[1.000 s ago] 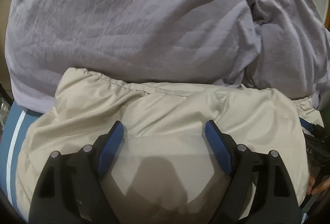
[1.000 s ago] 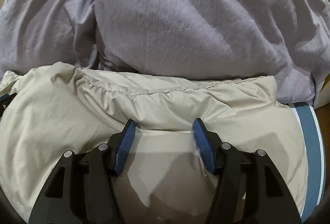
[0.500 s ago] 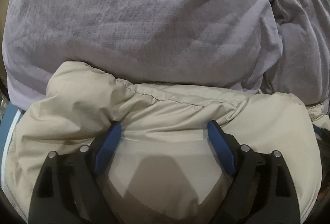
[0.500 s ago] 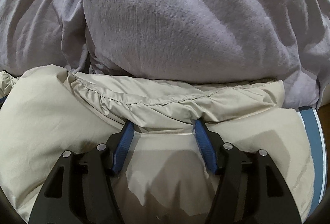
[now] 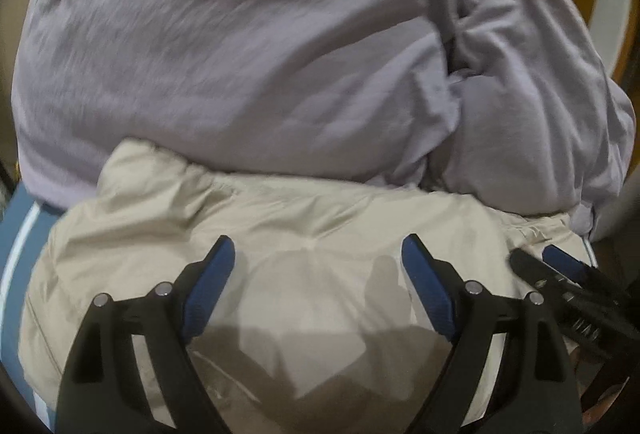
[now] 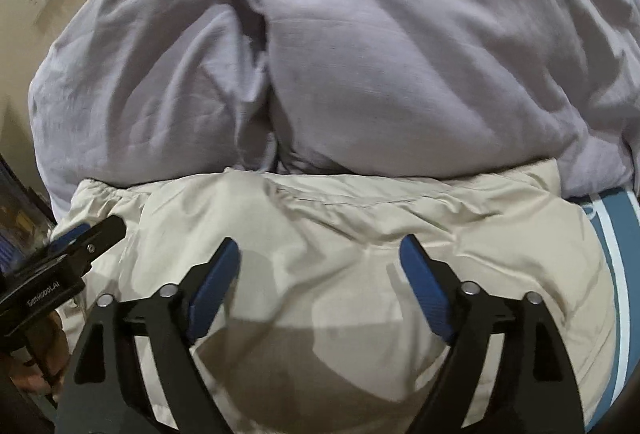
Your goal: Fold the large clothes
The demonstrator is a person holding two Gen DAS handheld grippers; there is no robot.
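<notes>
**Both grippers wide over the folded beige garment**

Since the earlier frames the right gripper (image 6: pixel 320 254) had spread its jaws from a narrower gap to a wide one; they had just been opening, and only flat cloth lay in the gap, with the blue pads (image 6: pixel 424 286) pressing on nothing. Both cameras now took in more of the bedding than before. The left gripper (image 5: pixel 318 254) also stood with its jaws far apart, empty, above the same cloth.

The beige garment (image 5: pixel 280 218) lay folded in a puffy bundle just under both grippers, its gathered edge touching the heap of lilac bedding (image 5: pixel 240 54) behind it. A blue sheet with a white stripe (image 6: pixel 616 246) showed at the garment's outer sides. In the left view the right gripper's tip appeared at the right edge, and in the right view the left gripper showed at the left edge.
</notes>
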